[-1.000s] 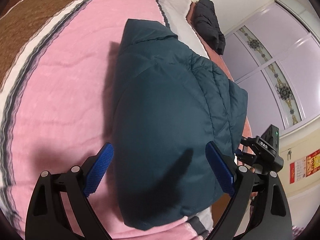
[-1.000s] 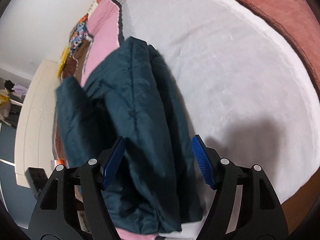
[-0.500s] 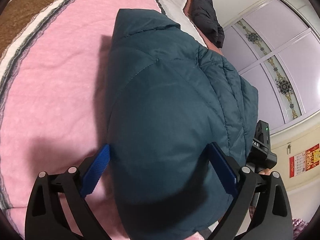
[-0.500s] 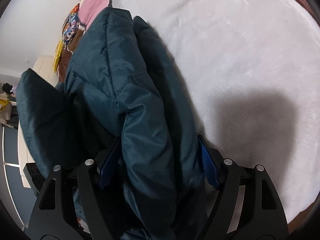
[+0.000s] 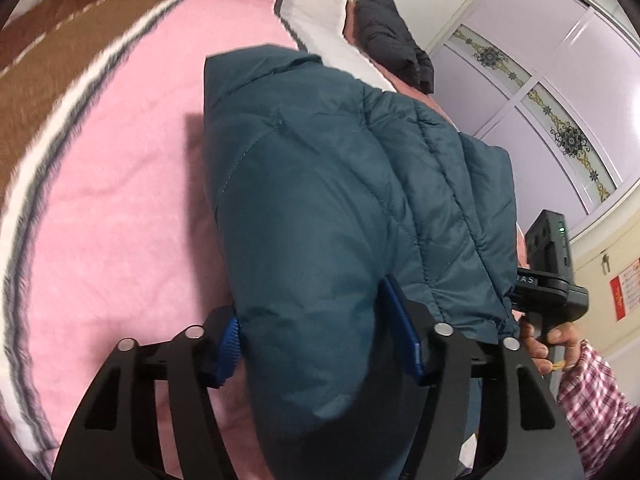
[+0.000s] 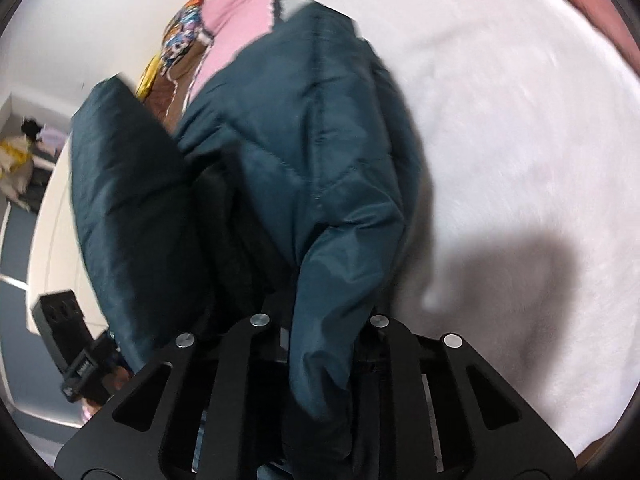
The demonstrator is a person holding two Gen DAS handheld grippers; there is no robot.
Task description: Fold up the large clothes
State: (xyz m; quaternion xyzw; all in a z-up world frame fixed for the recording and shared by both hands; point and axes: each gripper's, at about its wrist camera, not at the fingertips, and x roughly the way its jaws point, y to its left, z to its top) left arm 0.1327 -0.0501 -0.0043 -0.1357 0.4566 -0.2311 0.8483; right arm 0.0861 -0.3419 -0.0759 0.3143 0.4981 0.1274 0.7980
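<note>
A dark teal puffer jacket [image 5: 320,184] lies folded on the pink blanket [image 5: 120,184] of a bed. My left gripper [image 5: 316,344] is shut on a thick fold of the jacket at its near end; the blue pads press in from both sides. In the right wrist view the same jacket [image 6: 304,152] is bunched between the fingers of my right gripper [image 6: 320,328], which is shut on its edge; the pads are hidden by fabric. The right gripper's body [image 5: 548,264] shows at the right of the left wrist view, behind the jacket.
A black jacket [image 5: 392,40] lies at the far end of the bed. A lilac wardrobe [image 5: 560,80] stands beyond. A white fleece area [image 6: 520,140] of the bed lies right of the jacket. The other gripper's body [image 6: 76,344] shows at lower left.
Both grippers moved forward onto the jacket and closed on it. The near end of the jacket is now bunched and lifted between the fingers.
</note>
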